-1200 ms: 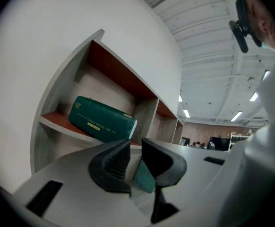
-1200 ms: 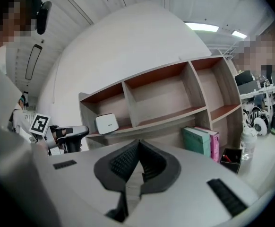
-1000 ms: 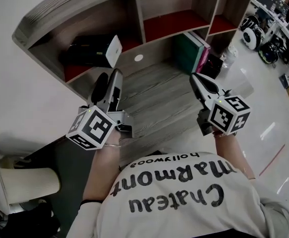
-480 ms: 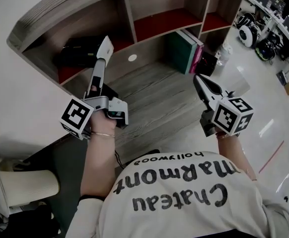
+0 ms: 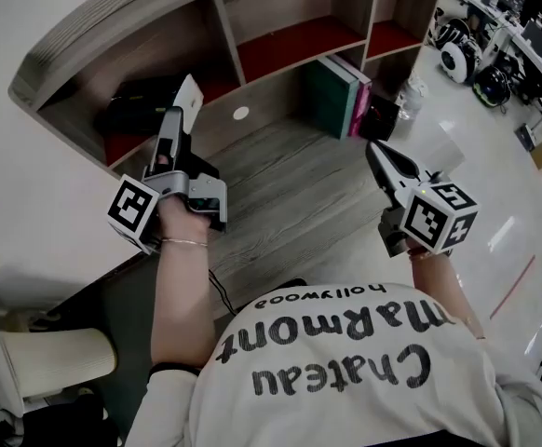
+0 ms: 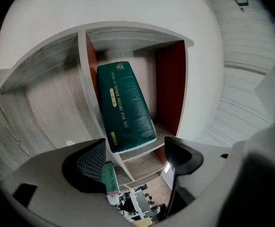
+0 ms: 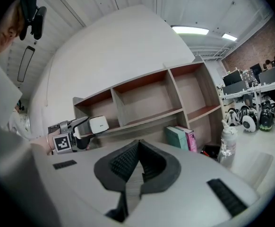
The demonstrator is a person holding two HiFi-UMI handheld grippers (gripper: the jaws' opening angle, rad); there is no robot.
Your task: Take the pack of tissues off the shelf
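Note:
The pack of tissues (image 6: pixel 123 105) is dark green with gold print and leans in the left compartment of the wooden shelf (image 5: pixel 280 45). The head view shows it as a dark shape (image 5: pixel 131 96) in that compartment. My left gripper (image 5: pixel 180 101) points at it from just in front of the compartment, a short way off. Its jaws (image 6: pixel 135 160) are opening, and nothing is between them. My right gripper (image 5: pixel 373 149) hovers over the desk's right side, shut on nothing (image 7: pixel 138 145). The right gripper view also catches the left gripper (image 7: pixel 92 125) at the shelf.
Green and pink books (image 5: pixel 338 93) stand under the shelf's middle. A clear bottle (image 5: pixel 411 96) is at the desk's right end. The grey wood desk (image 5: pixel 290 194) lies between both grippers. Wheeled machines (image 5: pixel 476 63) stand on the floor at the far right.
My left gripper has risen from the desk, swung left toward the left compartment and spread its jaws. The right gripper has barely moved.

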